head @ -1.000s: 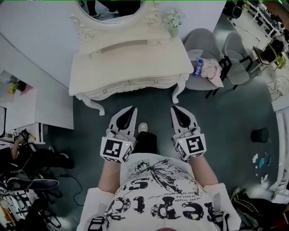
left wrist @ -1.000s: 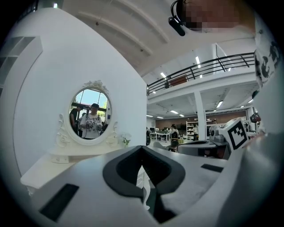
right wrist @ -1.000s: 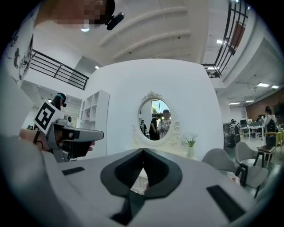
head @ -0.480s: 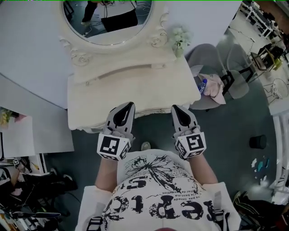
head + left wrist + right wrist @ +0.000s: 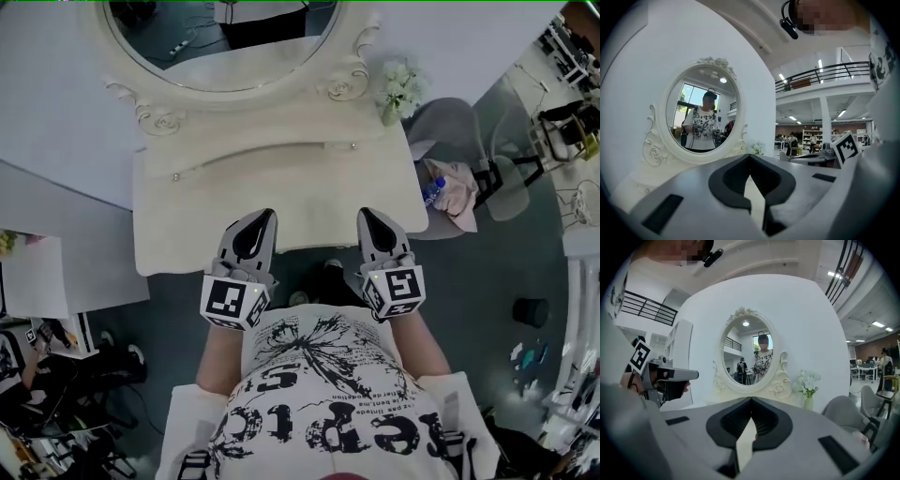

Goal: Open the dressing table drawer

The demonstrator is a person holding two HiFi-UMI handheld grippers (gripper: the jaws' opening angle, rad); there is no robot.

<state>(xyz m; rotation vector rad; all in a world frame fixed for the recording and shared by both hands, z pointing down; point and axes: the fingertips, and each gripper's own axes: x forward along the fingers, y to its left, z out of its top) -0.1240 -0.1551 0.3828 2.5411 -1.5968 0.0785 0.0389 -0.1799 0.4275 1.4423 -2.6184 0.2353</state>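
Observation:
The cream dressing table (image 5: 187, 225) with its oval mirror (image 5: 220, 42) fills the top of the head view. Its drawer front is hidden under the tabletop's front edge. My left gripper (image 5: 265, 216) and right gripper (image 5: 366, 214) are side by side, tips just over that front edge, both shut and holding nothing. In the left gripper view the left gripper (image 5: 750, 155) points level at the mirror (image 5: 705, 117). The right gripper (image 5: 751, 399) likewise faces the mirror (image 5: 752, 357), tips together.
A vase of white flowers (image 5: 398, 89) stands at the table's back right corner. Grey chairs (image 5: 455, 122) stand to the right, one bearing a pink cloth and a water bottle (image 5: 433, 191). A white cabinet (image 5: 56, 272) stands left of the table. A low shelf (image 5: 262, 155) runs under the mirror.
The person has stepped up to the table. Both grippers moved forward from over the floor to over the table's front edge, and the drawer front has slipped out of sight.

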